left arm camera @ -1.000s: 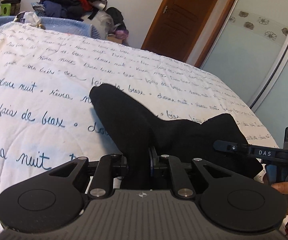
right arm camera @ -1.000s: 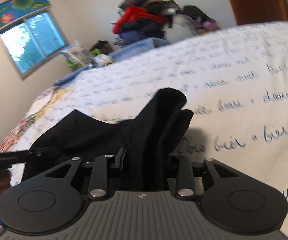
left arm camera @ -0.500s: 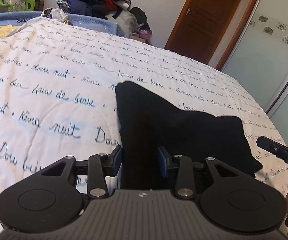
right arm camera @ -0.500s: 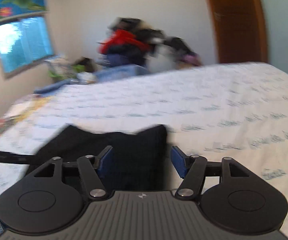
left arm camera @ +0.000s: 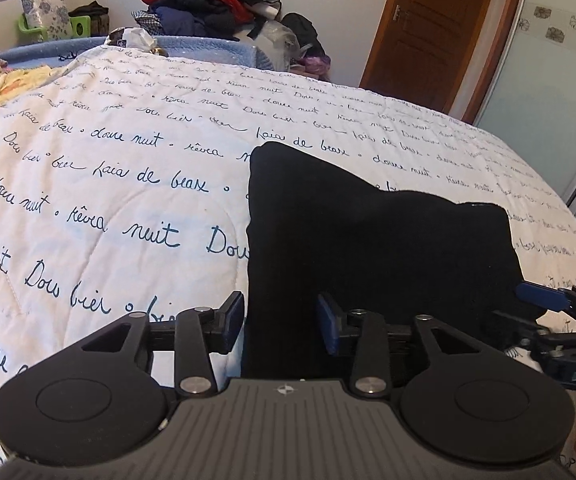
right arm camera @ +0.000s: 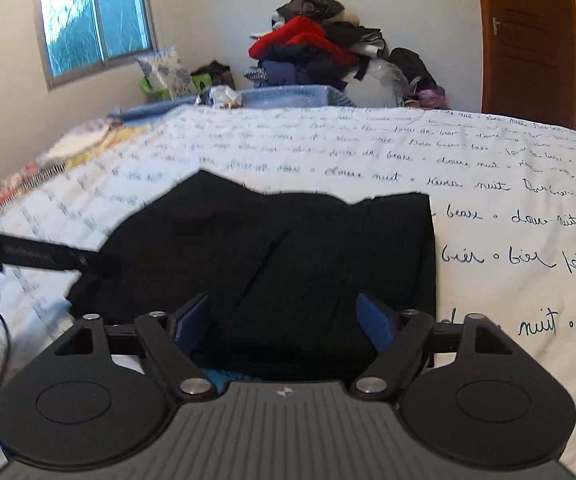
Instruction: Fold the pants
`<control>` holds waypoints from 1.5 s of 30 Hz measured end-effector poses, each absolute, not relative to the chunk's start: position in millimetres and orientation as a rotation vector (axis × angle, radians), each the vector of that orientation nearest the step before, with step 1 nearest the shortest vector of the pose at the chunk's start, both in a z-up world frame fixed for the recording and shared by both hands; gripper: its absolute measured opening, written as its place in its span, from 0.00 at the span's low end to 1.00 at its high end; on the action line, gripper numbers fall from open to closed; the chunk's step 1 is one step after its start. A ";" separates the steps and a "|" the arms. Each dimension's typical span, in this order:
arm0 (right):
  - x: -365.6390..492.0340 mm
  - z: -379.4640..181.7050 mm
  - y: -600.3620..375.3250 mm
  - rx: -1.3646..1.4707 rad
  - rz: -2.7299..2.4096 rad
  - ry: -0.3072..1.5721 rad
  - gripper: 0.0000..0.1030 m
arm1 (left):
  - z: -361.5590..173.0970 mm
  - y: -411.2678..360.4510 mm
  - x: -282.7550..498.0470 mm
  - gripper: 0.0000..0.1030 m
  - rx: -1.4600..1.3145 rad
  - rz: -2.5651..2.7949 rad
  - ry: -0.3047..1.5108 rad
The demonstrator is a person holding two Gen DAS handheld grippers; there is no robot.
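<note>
— Where our left gripper (left arm camera: 279, 322) sits nearest the lens, what do we have between its blue pads?

— The left edge of the black pants (left arm camera: 368, 248), but the pads stand clear of the cloth; the jaws have just been opening and grip nothing. Our right gripper (right arm camera: 283, 322) has been opening too, its jaws now wide, with the near hem of the pants lying loose between them.

— And the pants themselves?

— Folded into a dark block, flat on the white quilt (left arm camera: 107, 208) (the one covered in blue handwriting). In the left wrist view they run from 6 o'clock up toward the centre; the right gripper's blue fingertip shows at 4 o'clock, just beside their right edge.

— Farther out?

— In the right wrist view we see a heap of clothes (right arm camera: 312, 48) at 12 o'clock, a window (right arm camera: 95, 20) at 10 and a wooden door (right arm camera: 532, 40) at 2.
</note>
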State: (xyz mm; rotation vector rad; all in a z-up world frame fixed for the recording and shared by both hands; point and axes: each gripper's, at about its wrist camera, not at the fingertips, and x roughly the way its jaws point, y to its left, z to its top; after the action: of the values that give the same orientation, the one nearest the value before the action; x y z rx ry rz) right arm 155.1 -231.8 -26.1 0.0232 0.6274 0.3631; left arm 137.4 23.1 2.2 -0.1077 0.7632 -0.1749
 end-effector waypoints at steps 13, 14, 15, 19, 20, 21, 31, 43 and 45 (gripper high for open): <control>131.1 -15.4 -231.7 0.103 0.295 0.583 0.89 | 10.8 -3.6 103.7 0.76 -0.010 -0.117 0.712; 126.7 -14.1 -230.9 0.109 0.293 0.578 0.90 | 10.7 -5.4 100.3 0.76 -0.011 -0.114 0.711; 122.6 -12.9 -230.9 0.120 0.293 0.572 0.90 | 10.4 -6.9 96.9 0.77 -0.014 -0.115 0.709; 109.7 -11.0 -232.7 0.175 0.299 0.570 0.91 | 5.4 -14.0 87.0 0.78 -0.005 -0.127 0.722; 107.1 -11.4 -232.1 0.181 0.300 0.576 0.91 | 3.9 -15.1 85.3 0.78 -0.001 -0.127 0.725; 104.6 -11.9 -231.1 0.182 0.300 0.581 0.91 | 2.5 -15.9 84.3 0.78 0.002 -0.125 0.729; 84.8 -23.3 -219.9 0.175 0.313 0.614 0.94 | -10.4 -15.5 71.4 0.78 0.006 -0.115 0.756; 79.1 -34.6 -209.2 0.127 0.289 0.657 0.94 | -22.2 -19.0 62.2 0.82 0.028 -0.098 0.771; 78.8 -35.5 -208.5 0.121 0.288 0.663 0.94 | -22.8 -21.6 60.3 0.83 0.043 -0.096 0.763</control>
State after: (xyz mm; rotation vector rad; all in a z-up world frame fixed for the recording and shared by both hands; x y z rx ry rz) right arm 78.8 -208.5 -35.5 0.1212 0.6628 0.2884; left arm 60.3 -21.6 -22.8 0.0428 0.7631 -0.0958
